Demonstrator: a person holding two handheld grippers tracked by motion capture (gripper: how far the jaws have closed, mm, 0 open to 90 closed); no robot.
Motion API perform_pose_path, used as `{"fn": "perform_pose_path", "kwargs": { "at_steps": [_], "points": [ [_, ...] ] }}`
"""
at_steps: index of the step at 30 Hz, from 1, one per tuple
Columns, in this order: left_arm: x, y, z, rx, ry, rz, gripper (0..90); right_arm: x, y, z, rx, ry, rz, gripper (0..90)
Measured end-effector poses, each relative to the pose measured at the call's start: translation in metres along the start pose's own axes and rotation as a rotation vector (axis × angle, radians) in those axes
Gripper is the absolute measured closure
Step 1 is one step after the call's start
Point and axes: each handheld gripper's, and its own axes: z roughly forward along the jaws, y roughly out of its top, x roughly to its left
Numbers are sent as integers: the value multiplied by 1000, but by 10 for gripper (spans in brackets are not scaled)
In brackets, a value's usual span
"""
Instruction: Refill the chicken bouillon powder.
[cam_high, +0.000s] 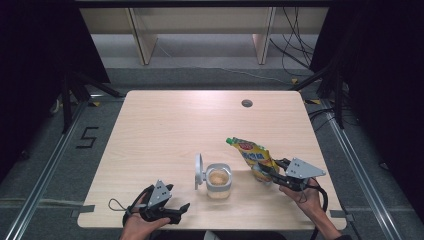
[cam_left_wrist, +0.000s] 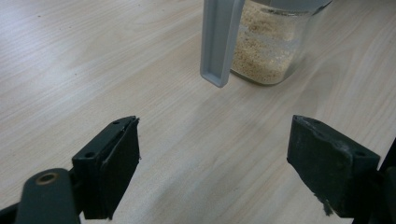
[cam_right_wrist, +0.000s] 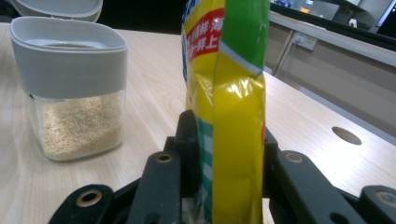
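Standing upright between right fingers (cam_right_wrist: 187, 140), yellow pouch (cam_right_wrist: 236, 116)

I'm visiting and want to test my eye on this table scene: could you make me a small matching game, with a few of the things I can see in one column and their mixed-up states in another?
Things:
1. left gripper
2. right gripper
3. jar
4. yellow pouch

States:
A. lid flipped open, pale grains inside
B. clamped near its bottom end, green top pointing away
C. jaws wide apart over bare wood
D. jaws closed on a package

Pairs: 1-C, 2-D, 3-A, 4-B
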Motion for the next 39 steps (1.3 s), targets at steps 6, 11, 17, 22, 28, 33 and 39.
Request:
{"fn": "perform_pose_path", "kwargs": {
  "at_steps": [6, 11, 17, 22, 28, 33, 39],
  "points": [
    [1, 1, -2, -1, -5, 14, 166, 0, 1, -5, 15, -13, 5, 719],
    [0, 1, -2, -4, 2, 1, 166, 2, 4, -9, 52, -6, 8, 716],
    [1, 1, -2, -6, 3, 9, 166, 3, 4, -16, 70, -33, 39, 707],
    [0, 0, -2, -7, 0, -11, 166, 2, 3, -23, 86, -51, 54, 701],
    [0, 0, -2, -6, 3, -14, 166, 4, 1, -29, 93, -75, 71, 700],
    [-1, 0, 0, -17, 2, -18, 166, 7, 0, -32, 98, -93, 98, 691],
    [-2, 0, 1, -25, -7, -37, 166, 4, -4, -35, 113, -87, 119, 661]
  ]
}}
